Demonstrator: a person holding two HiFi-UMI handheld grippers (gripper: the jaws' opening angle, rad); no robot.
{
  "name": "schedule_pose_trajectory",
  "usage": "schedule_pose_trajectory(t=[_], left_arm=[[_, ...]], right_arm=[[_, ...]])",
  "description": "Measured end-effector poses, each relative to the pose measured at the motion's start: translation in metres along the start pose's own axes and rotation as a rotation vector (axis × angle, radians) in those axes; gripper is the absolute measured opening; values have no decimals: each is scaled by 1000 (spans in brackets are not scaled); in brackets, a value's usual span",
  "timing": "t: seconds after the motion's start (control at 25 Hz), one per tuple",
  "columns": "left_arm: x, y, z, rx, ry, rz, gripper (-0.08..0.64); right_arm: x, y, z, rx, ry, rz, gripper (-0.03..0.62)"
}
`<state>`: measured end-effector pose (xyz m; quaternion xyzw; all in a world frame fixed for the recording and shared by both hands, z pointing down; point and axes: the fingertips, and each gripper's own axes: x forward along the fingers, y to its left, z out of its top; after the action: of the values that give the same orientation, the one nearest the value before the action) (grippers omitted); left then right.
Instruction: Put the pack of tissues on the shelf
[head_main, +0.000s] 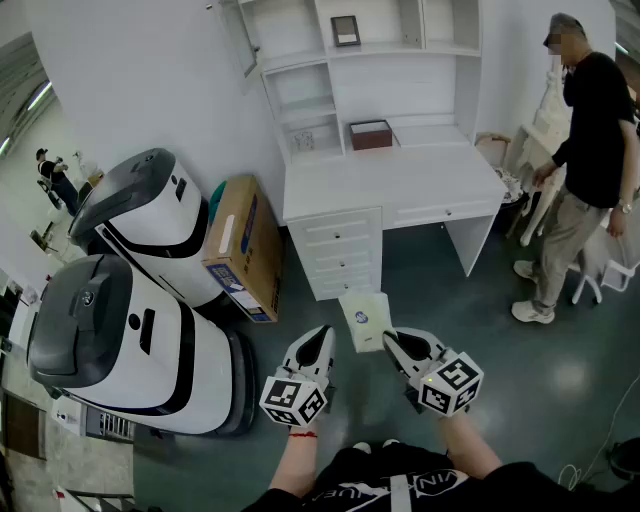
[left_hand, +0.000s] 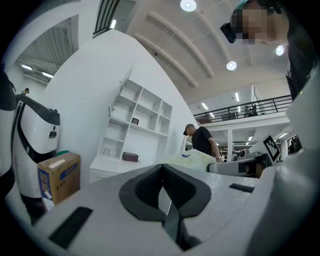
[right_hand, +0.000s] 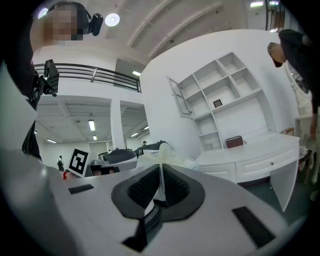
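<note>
1. Head view, item: pack of tissues (head_main: 365, 320). It sits in mid-air at lower centre of the frame, above the dark floor and well apart from the white counter (head_main: 400, 185). It is not yet on the shelf (head_main: 370, 50), which is at the upper centre.
2. Right gripper (head_main: 390, 340): the jaws are pinching a thin pale edge of the pack at its near right corner. The right gripper view shows the wrapper caught between the dark pads. A grip on the edge probably leaves the body of the pack free to be slid onto a shelf board.
3. Left gripper (head_main: 323, 334): the jaws are pressed together with nothing between them. It is just beside the pack's left edge and appears not to touch it, likely kept near as a steadying spare.
4. Orientation: the broad printed face is turned up toward the camera, with the blue mark showing. The long axis runs from the grippers away toward the counter, roughly bottom to top of the frame and leaning slightly left. The far short end leads.
5. Surroundings:
   - a brown box (head_main: 371, 134) stands on the counter under the shelf;
   - a cardboard carton (head_main: 240, 245) is at left;
   - a standing person (head_main: 590, 150) is at the right edge.
</note>
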<state>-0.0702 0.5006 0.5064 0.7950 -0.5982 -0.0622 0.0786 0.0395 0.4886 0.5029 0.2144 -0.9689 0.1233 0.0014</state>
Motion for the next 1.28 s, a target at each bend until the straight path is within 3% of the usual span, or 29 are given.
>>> schedule_pose_trajectory(t=[0.84,1.28], left_arm=[[34,-24,-22,-23,-4,5,5],[137,21,-9,-12,-11,-56,5]], right_arm=[[-18,-40,6,12,-22,33,12],[42,-120,28,4,-34,2,12]])
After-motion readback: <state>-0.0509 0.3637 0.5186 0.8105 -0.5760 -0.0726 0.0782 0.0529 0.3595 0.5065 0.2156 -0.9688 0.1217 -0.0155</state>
